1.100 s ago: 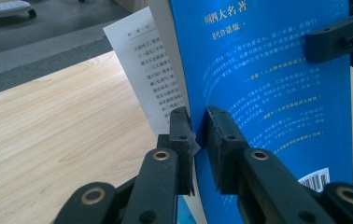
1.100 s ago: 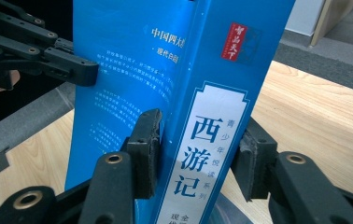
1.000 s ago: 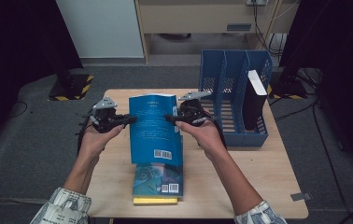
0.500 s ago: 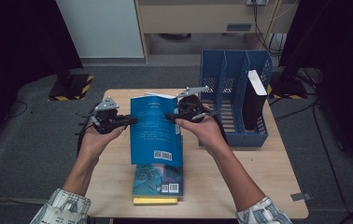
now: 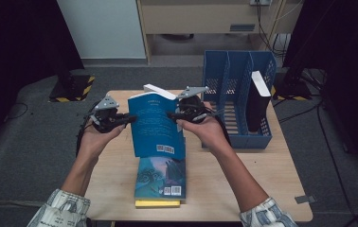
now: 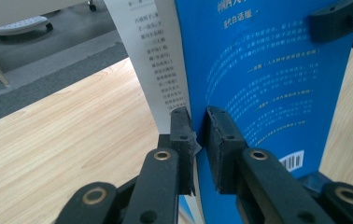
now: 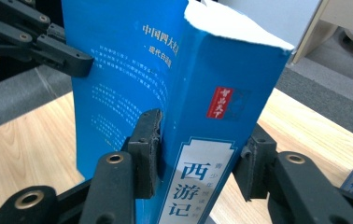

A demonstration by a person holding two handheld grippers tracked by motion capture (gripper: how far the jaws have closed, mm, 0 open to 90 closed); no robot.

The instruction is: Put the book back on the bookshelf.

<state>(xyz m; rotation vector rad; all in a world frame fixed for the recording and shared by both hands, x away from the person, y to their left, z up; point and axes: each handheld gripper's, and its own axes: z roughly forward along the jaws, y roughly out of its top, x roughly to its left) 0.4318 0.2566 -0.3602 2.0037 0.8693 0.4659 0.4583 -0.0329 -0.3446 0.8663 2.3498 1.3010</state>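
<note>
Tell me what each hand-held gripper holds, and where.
Both hold the thick blue paperback book: left hand-held gripper pinches its back cover's edge; right hand-held gripper clamps across its spine.

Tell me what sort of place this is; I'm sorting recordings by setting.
Probably a lab or office set up for recording: a small wooden table on grey carpet, a blue file rack, and cables trailing across the floor.
</note>
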